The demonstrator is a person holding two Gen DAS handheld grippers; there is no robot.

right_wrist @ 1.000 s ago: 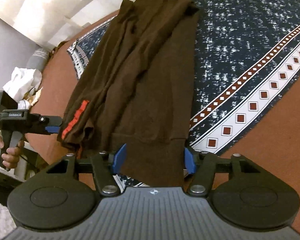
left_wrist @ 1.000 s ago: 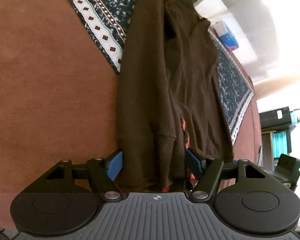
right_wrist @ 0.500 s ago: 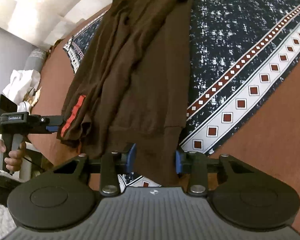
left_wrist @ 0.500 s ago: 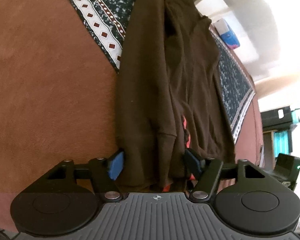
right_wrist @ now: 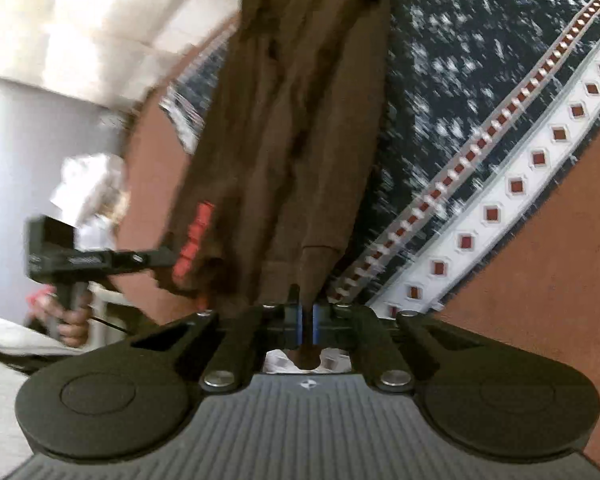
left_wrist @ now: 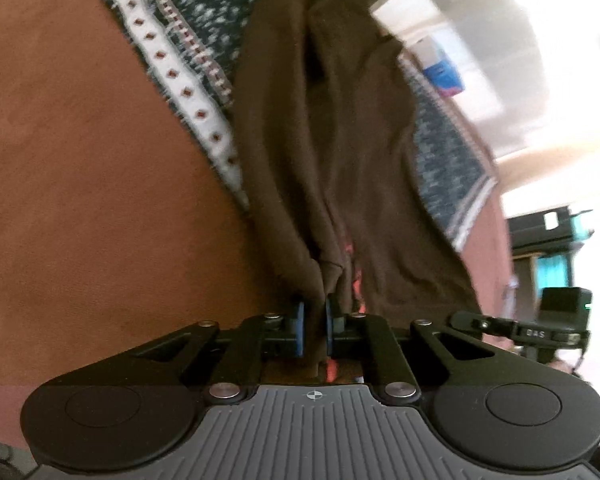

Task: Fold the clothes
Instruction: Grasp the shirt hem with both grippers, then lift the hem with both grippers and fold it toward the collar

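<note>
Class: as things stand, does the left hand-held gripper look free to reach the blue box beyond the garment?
Probably not: the left hand-held gripper is shut on the brown garment; the blue box lies far beyond.

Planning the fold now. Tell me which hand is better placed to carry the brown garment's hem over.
Neither alone, probably: the left tongs and the right tongs have both just closed on the near hem of the brown garment. If one must lead, the right, pinching a flat corner over the patterned blanket.

Brown garment [left_wrist: 332, 152] lies lengthwise mid-blanket [right_wrist: 480, 92]. Rust bedspread [left_wrist: 92, 200] left of garment is bare, free to pass. Blue box [left_wrist: 442, 72] near garment's far right edge; blanket right of garment bare.
</note>
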